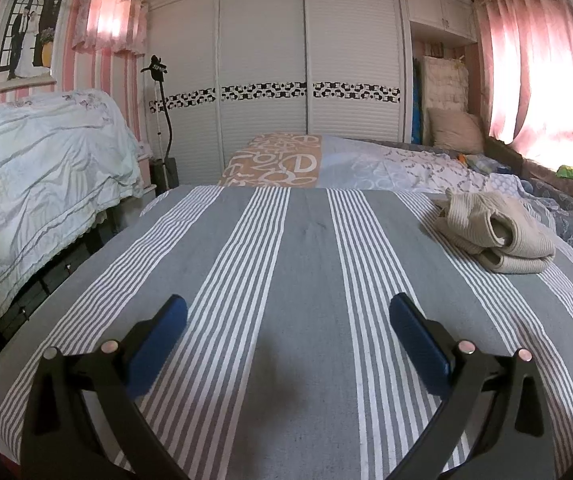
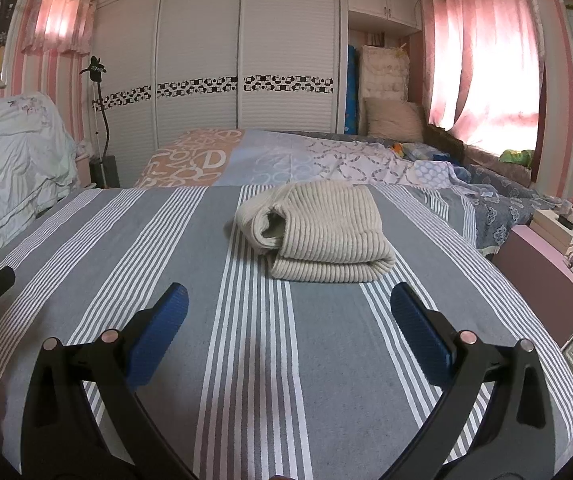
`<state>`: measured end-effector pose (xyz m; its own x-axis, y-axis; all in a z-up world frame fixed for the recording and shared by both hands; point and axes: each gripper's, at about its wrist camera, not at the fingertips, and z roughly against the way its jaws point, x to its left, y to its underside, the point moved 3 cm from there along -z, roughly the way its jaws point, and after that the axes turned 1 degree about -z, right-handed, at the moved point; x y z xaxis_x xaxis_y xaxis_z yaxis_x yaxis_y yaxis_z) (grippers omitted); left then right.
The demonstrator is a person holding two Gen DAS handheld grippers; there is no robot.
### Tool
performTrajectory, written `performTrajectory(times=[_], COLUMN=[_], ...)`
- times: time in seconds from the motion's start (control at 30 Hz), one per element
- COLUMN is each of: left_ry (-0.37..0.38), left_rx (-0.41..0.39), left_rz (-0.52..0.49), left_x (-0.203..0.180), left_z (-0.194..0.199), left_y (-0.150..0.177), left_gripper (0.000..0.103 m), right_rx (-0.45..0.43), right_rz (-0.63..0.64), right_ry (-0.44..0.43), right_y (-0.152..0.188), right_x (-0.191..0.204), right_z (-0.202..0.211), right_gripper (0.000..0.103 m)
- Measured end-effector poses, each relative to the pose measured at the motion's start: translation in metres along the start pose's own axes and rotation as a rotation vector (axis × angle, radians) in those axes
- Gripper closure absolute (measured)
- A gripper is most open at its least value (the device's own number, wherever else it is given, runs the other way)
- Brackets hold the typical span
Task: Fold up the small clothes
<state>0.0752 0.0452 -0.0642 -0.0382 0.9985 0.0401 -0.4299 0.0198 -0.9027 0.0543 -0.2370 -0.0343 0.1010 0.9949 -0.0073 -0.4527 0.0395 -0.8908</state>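
Both tools [image 1: 288, 306] [image 2: 289, 296] level, blue fingers spread, above striped sheet [image 2: 246, 360].

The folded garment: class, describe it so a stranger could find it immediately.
Start at the grey-and-white striped cloth covering the near surface. Ahead of the open right gripper lies a beige ribbed knit, folded into a thick bundle, the only item on the stripes.
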Motion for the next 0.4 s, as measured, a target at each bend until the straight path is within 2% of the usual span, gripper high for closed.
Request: performTrajectory(times=[0.2, 0.27, 0.4], left_ry=[0.01, 0.028, 0.006], left_rx=[0.024, 0.053, 0.059], left_rz=[0.008, 0.029, 0.023], left_x=[0.0, 0.003, 0.004], left_z=[-0.006, -0.012, -0.025], left_y=[0.003, 0.004, 0.01], left_gripper=[0.002, 0.002, 0.002], right_rx=[0.012, 0.036, 0.084], right_rz=[0.003, 0.003, 0.015], right_ry=[-0.003, -0.006, -0.019], right_y=[0.001, 0.003, 0.013], right_x=[0.0, 0.0, 0.001], right_z=[-0.002, -0.008, -0.025], right_gripper=[0.003, 0.003, 0.003])
